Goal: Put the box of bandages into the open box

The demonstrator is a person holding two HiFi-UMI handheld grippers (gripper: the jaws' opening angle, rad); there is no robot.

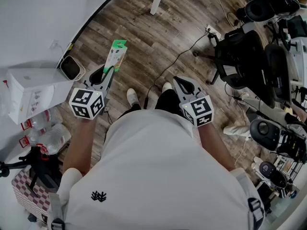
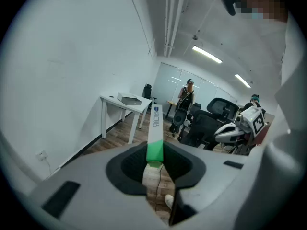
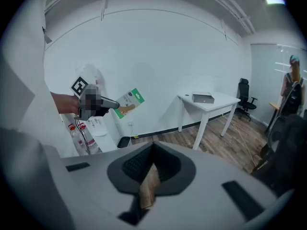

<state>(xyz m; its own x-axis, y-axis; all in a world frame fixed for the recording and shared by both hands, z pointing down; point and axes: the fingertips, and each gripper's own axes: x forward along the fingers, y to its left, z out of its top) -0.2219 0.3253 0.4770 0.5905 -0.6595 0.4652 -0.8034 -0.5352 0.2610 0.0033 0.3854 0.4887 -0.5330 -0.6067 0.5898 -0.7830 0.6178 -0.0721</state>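
Note:
The box of bandages point(image 1: 116, 55) is a slim white carton with a green end. My left gripper point(image 1: 109, 71) is shut on its lower end and holds it up in the air over the wooden floor. In the left gripper view the carton point(image 2: 155, 133) stands edge-on between the pads. The right gripper view shows it point(image 3: 128, 102) from the side, sticking out of the left gripper point(image 3: 98, 104). A white box point(image 1: 33, 92) stands on the white table at the left; I cannot tell if its top is open. My right gripper point(image 1: 181, 84) hangs shut and empty above the floor.
Water bottles point(image 1: 45, 128) lie by the white box. A small dark tray point(image 1: 72, 67) sits at the table's edge. Black office chairs point(image 1: 247, 56) and cables point(image 1: 182, 56) crowd the right. A white desk point(image 3: 208, 102) stands further off, and people point(image 2: 186, 99) stand at the back.

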